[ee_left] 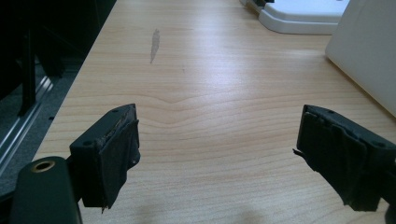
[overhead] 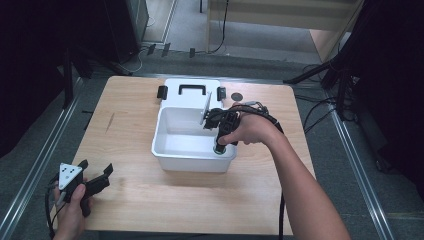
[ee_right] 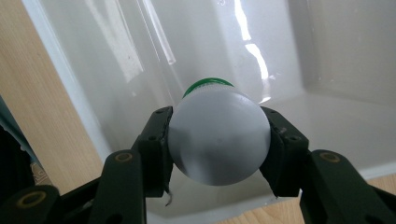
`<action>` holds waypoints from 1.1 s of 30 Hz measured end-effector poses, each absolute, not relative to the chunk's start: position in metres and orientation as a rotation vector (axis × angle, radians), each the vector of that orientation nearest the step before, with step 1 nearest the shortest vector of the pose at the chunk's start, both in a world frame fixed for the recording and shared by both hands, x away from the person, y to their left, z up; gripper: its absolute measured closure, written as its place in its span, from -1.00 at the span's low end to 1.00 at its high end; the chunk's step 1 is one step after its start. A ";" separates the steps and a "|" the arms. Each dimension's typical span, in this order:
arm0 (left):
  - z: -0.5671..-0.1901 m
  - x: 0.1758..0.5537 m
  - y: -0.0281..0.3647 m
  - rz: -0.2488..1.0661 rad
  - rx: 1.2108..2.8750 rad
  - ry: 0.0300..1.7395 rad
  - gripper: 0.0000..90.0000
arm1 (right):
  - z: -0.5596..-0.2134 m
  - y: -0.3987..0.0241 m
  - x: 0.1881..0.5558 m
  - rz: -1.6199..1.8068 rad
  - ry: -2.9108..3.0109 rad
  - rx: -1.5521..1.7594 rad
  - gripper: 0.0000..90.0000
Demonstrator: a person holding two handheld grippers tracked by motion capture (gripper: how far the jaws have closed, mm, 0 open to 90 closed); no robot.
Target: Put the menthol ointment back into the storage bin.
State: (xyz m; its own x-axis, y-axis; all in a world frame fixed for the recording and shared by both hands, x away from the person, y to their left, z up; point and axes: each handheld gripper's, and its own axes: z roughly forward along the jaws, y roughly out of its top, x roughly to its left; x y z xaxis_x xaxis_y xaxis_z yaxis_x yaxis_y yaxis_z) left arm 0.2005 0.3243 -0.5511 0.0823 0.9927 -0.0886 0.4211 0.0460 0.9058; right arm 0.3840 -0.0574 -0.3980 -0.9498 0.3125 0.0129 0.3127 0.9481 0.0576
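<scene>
On the wooden surface (overhead: 140,190) stands a white plastic box (overhead: 165,150), open at the top, about in the middle. Behind it, on the far side, lies its white lid (overhead: 192,86) with a black handle (overhead: 192,89) and black clips.

The right tool (overhead: 218,145) is over the near right corner of the box, held by the person's right hand (overhead: 250,131) and pointing down into it. In the right gripper view the right tool (ee_right: 218,140) has its jaws closed on a white round bottle (ee_right: 218,140), one jaw on each side. The bottle has a green ring (ee_right: 208,84) at its far end, close to the inner wall of the box (ee_right: 327,107). I cannot read any label or writing on the bottle or on the box.

The left tool (overhead: 95,177) is at the near left corner of the surface, in the person's left hand (overhead: 72,210), well apart from the box. In the left gripper view the left tool (ee_left: 217,154) has its jaws wide apart, with nothing between them, above the bare wood (ee_left: 210,107). A grey streak (ee_left: 154,44) marks the wood farther on.
</scene>
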 end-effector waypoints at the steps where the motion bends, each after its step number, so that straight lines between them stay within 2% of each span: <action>1: -0.551 0.200 0.324 0.846 1.508 1.469 -0.69 | -0.399 -0.057 0.384 -0.093 -3.101 -0.489 0.14; 33: -0.551 0.200 0.325 0.842 1.505 1.469 -0.69 | -0.433 -0.043 0.392 -0.074 -3.117 -0.415 0.14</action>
State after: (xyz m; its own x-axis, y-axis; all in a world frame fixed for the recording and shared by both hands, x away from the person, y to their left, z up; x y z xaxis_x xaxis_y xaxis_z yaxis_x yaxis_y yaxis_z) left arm 0.2003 0.3249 -0.5512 0.0841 0.9921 -0.0932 0.4213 0.0494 0.9056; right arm 0.3916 -0.0429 -0.4329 -0.9653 0.2613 0.0029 0.2611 0.9641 0.0471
